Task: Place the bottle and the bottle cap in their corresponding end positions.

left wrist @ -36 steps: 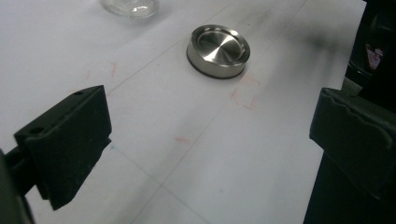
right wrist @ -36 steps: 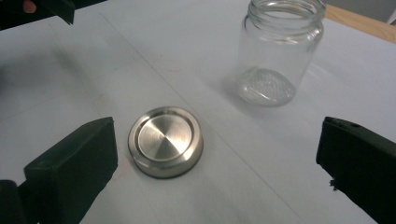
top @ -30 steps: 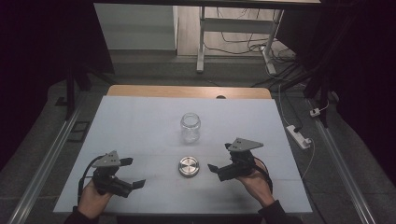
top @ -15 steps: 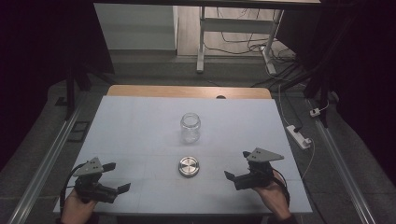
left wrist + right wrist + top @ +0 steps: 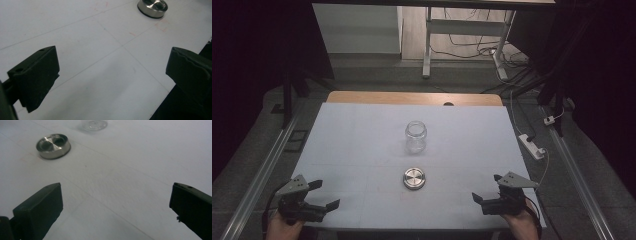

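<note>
Fingers on both grippers are spread wide and hold nothing. Seen from the high view, the left gripper [image 5: 324, 196] sits at the near left corner of the counter [image 5: 352, 145] and the right gripper [image 5: 486, 194] at the near right corner, each in a hand [image 5: 282, 227] coming up from the near edge.

Between them, on the counter's centre line and somewhat in from the near edge, a round metal lid [image 5: 414, 178] lies flat. Farther back along the same line, toward the middle of the counter, an open glass jar [image 5: 416, 137] stands upright, apart from the lid.

In the left gripper view the lid [image 5: 152, 7] lies far ahead and off to the right of the spread fingers [image 5: 37, 75]; in the right gripper view the lid [image 5: 53, 145] lies ahead and to the left of the fingers [image 5: 40, 212], with the jar's base [image 5: 95, 125] beyond it. The lid is round, so no long axis constrains the grasp. The right gripper seems a little nearer to it, though both are well apart from it, and either would have to travel inward and forward.

Bare counter lies between each gripper and the lid, so nothing blocks the approach. A white power strip [image 5: 532, 145] with its cable rests off the right edge, clear of the path.
</note>
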A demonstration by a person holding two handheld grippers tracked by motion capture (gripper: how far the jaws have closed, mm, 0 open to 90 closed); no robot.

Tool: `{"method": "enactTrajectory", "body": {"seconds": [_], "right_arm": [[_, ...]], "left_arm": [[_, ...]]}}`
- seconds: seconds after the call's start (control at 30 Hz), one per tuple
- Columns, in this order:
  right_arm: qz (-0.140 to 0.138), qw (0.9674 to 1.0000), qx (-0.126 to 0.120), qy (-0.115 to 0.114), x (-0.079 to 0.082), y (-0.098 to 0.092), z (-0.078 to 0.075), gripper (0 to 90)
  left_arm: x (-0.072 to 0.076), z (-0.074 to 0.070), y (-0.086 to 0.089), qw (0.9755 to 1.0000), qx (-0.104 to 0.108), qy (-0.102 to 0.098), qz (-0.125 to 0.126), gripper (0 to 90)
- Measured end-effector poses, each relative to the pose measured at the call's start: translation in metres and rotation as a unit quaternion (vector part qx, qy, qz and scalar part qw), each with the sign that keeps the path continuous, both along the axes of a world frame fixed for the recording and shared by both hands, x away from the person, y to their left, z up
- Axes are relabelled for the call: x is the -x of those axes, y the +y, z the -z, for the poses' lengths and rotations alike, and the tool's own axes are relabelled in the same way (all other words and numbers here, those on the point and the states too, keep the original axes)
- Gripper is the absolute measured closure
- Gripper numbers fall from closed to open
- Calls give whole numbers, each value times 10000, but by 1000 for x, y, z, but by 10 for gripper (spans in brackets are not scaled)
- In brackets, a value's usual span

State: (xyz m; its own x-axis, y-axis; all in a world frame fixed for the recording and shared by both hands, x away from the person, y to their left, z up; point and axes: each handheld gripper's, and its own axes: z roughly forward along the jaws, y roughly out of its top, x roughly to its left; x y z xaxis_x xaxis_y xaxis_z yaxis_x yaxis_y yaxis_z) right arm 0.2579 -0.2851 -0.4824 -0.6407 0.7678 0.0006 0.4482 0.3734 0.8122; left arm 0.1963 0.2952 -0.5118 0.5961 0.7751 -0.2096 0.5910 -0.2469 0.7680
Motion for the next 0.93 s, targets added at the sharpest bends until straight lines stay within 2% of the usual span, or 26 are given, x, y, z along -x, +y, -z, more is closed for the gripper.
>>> {"method": "enactTrajectory", "body": {"seconds": [0.37,0.43,0.57,0.73,0.93], "right_arm": [[433,9987,-106,257,16,-28,13,0],[487,9984,-170,217,19,-31,12,0],[527,9981,-153,279,22,-33,11,0],[545,9978,-48,369,24,-33,11,0],[549,9977,42,407,24,-32,12,0]], "left_arm": [[6,7,7,9996,-159,185,-169,0],[8,9,8,9992,-231,259,-207,0],[9,13,10,9983,-338,387,-262,0],[13,14,11,9976,-402,442,-337,0],[12,14,12,9972,-378,526,-369,0]]}}
